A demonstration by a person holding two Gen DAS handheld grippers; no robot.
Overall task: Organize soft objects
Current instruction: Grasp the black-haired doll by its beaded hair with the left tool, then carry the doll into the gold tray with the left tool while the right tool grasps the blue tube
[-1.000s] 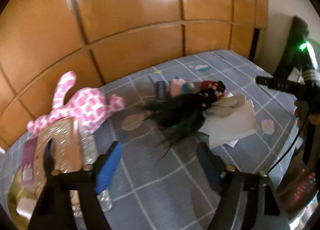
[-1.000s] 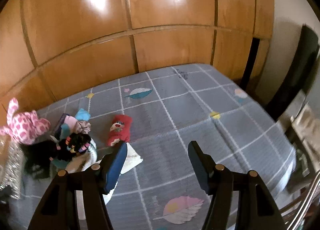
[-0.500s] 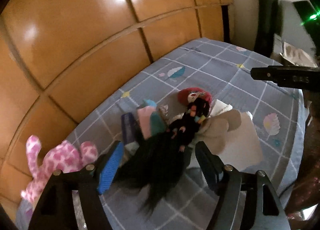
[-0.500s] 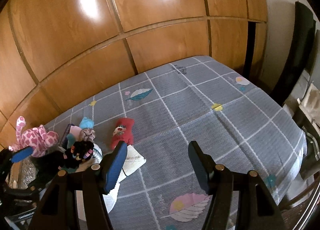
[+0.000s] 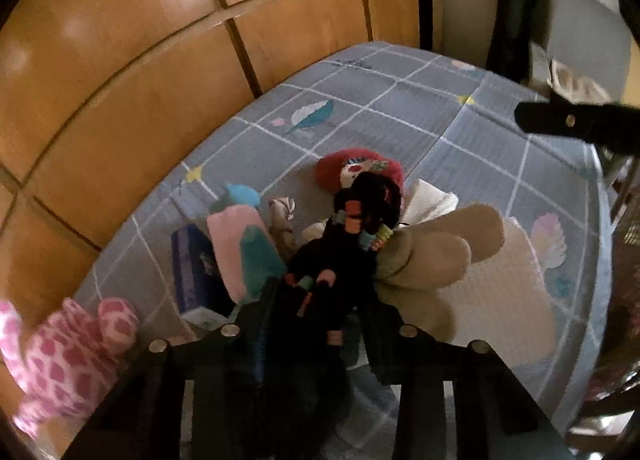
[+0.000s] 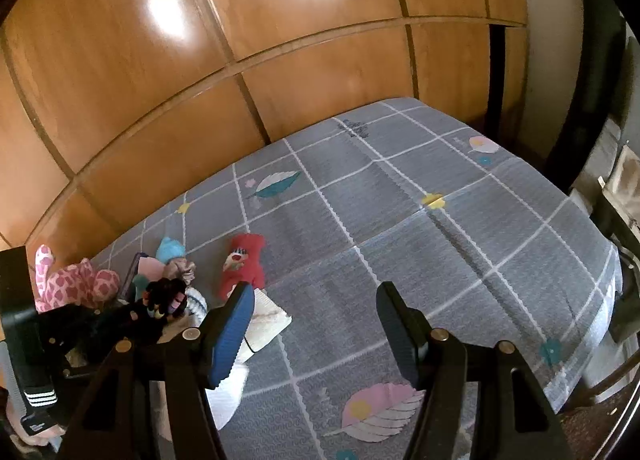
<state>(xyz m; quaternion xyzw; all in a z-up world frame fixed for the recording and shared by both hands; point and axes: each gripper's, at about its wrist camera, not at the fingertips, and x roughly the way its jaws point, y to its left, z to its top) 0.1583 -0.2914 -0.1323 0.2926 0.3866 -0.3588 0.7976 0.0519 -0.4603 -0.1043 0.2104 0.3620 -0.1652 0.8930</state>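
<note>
Grey grid bedsheet point(image 6: 460, 244) fills the right-wrist view ahead of the right gripper point(image 6: 316, 324), jaws apart w/ nothing between; red sock point(image 6: 244, 264) lies just beyond its left finger. Only the left-wrist view shows the beige socks point(image 5: 436, 252) on a white towel point(image 5: 500, 300), right of the left gripper point(image 5: 320, 308). Its jaws are closing on the black hair bundle w/ coloured ties point(image 5: 352, 236), pink plush point(image 5: 60, 356) off to its left.

No lettering here can be made out: a dark printed mark on the grey checked bedsheet point(image 6: 354, 128) and the blue box point(image 5: 192, 260) are too blurred to read.
</note>
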